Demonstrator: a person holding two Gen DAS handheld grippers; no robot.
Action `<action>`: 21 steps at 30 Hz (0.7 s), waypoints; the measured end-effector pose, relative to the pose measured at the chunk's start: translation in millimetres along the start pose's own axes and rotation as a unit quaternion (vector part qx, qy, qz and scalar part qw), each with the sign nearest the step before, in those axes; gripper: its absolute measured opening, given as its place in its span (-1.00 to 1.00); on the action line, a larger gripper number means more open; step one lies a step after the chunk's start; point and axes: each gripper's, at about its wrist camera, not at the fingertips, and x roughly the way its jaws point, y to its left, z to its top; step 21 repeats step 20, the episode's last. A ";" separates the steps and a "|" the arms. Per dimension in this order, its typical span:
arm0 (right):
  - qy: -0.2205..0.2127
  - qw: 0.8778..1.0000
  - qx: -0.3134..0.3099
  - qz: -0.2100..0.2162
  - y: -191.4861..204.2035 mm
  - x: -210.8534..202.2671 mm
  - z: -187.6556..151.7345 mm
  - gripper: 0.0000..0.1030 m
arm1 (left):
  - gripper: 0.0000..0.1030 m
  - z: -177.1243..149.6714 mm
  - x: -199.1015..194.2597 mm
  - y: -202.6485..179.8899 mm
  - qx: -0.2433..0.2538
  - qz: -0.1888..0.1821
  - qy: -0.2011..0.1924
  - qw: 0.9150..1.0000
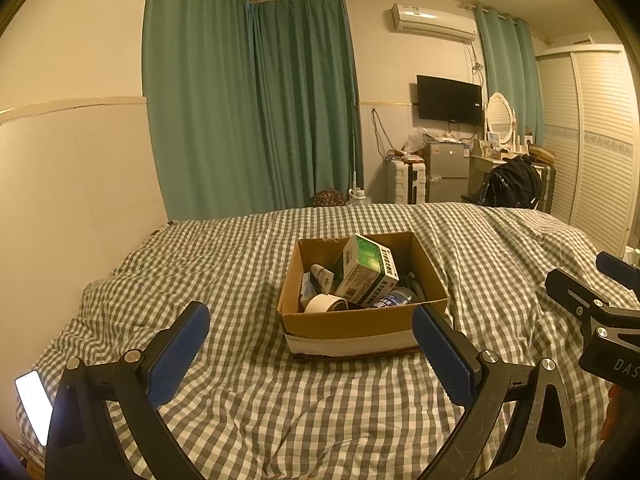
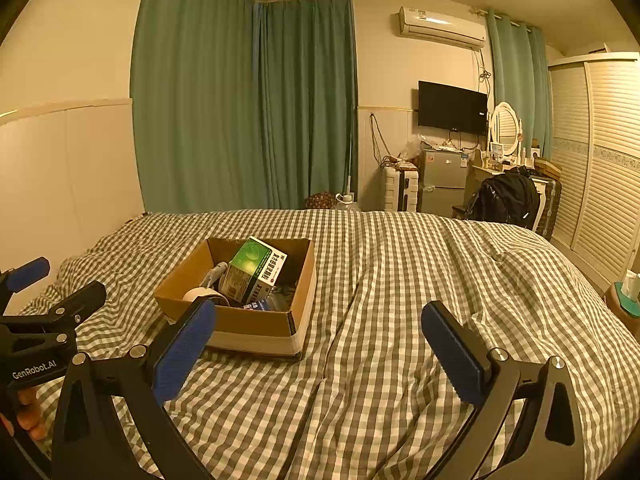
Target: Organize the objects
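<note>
In the left wrist view, a cardboard box [image 1: 362, 312] is seen resting on the checked bed cover [image 1: 240, 400], just beyond the left gripper [image 1: 312, 348], whose blue-padded fingers [image 1: 178, 354] are spread wide with nothing between them. The box is already loaded: a green-and-white carton [image 1: 368, 270] leans upright in it, a roll of tape [image 1: 326, 303] lies against the near wall, a small tube [image 1: 322, 276] sits behind the roll, and a blue-labelled bottle [image 1: 394, 298] lies to the right of the roll. A lit phone [image 1: 34, 404] lies well to the left of the box, at the edge of the bed. Part of the other gripper is seen to the right of the box.

In the right wrist view, the same box [image 2: 240, 322] is seen ahead and to the left of the right gripper [image 2: 318, 346], whose fingers [image 2: 454, 354] are likewise held wide apart and empty. The bed cover [image 2: 400, 320] to the right of the box is bare and rumpled.

No loose item is seen near the box, so the sorting is judged to be nearly done, or the contents are about to be rearranged. If an item is to be lifted, the carton would best be approached from above, with the pads closed across its narrow faces. The soft, creased cover gives poor support, so the box should be steadied rather than pushed.
</note>
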 end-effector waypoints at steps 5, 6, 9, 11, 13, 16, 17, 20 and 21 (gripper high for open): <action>0.002 1.000 -0.003 0.001 0.8 -1.0 -0.2 0.99 | 1.00 -0.5 1.7 0.0 -0.001 0.001 0.004 1.000; 0.002 1.000 -0.003 0.002 1.1 -0.9 -0.3 0.99 | 1.00 -0.6 1.6 -0.3 -0.001 0.002 0.004 1.000; 0.002 1.000 -0.004 0.002 1.4 -1.3 0.6 0.99 | 1.00 -0.1 2.2 0.7 -0.002 0.003 0.007 1.000; 0.002 1.000 -0.004 0.002 2.0 -0.8 0.6 0.99 | 1.00 -0.1 2.8 1.7 -0.002 0.003 0.007 1.000; 0.003 1.000 -0.004 0.001 2.0 -0.8 0.5 0.99 | 1.00 0.0 3.0 2.0 -0.003 0.003 0.008 1.000; 0.005 1.000 -0.004 0.003 2.5 -0.7 0.7 0.99 | 1.00 0.1 3.5 2.3 -0.002 0.003 0.009 1.000; 0.005 1.000 -0.004 0.002 2.9 -0.7 0.6 0.99 | 1.00 0.0 3.4 2.2 -0.001 0.003 0.009 1.000; 0.006 1.000 -0.005 0.002 4.1 -0.3 0.8 0.99 | 1.00 0.1 2.9 2.6 -0.002 0.004 0.008 1.000; 0.006 1.000 -0.005 0.002 4.1 -0.3 0.8 0.99 | 1.00 0.1 2.9 2.6 -0.002 0.004 0.008 1.000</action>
